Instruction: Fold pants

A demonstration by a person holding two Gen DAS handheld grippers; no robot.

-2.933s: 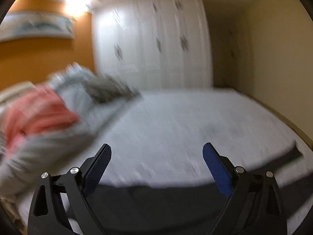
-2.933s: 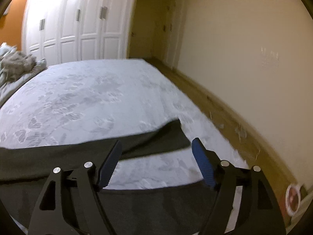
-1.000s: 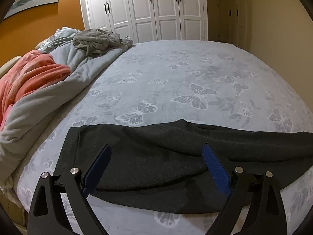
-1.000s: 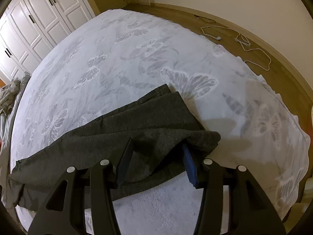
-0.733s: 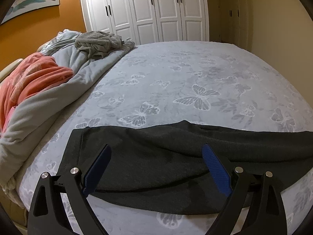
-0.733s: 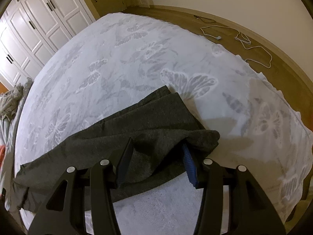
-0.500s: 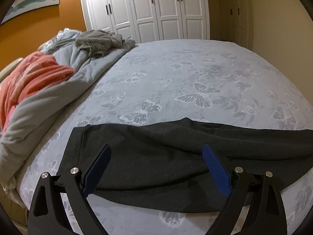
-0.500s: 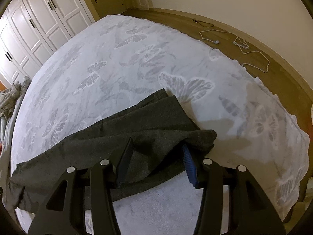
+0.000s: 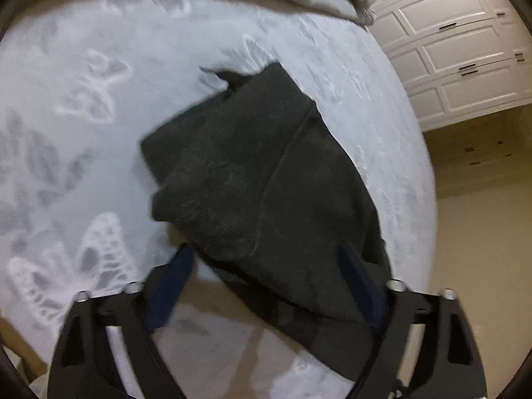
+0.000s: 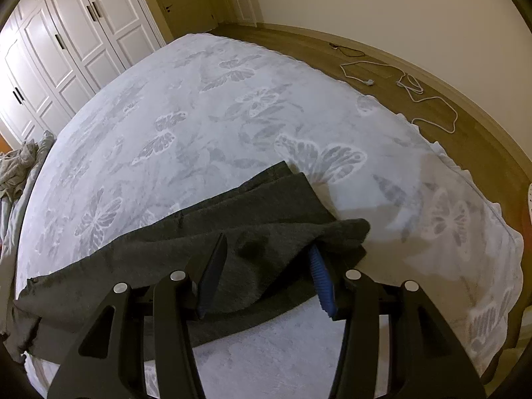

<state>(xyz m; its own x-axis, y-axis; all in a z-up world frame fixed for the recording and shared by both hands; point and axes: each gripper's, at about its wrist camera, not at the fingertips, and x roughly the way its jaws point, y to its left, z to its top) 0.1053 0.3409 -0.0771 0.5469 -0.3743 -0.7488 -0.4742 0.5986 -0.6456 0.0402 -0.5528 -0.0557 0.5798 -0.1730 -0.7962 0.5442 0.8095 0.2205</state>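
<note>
Fingers of the left gripper (image 9: pixel 266 279) stand wide apart, with the dark grey pants (image 9: pixel 262 179) lying between and beyond them. The cloth passes over the inner side of the right finger, but the pads do not press on it, so this gripper is released. The picture is a little blurred here. In this view the pants form a bunched, partly doubled heap on the pale bedspread (image 9: pixel 83 99), which has a butterfly pattern. One seam runs along the cloth, and a small corner sticks out at the far end.

In the right wrist view, the right gripper (image 10: pixel 266 272) has its fingers closer together, with a raised fold of the pants (image 10: pixel 252 232) between them. The blue pad on the right side touches the cloth, which hangs over it. Whether the fold is really clamped, I cannot tell. From there the pants stretch to the left across the near edge of the bedspread (image 10: pixel 199 116).

Farther away, a grey blanket (image 10: pixel 20 166) lies crumpled at the left side of the bed. White wardrobe doors (image 10: pixel 66 33) stand behind it, and a white cable (image 10: pixel 419 96) lies on the wooden floor (image 10: pixel 482 133) to the right.
</note>
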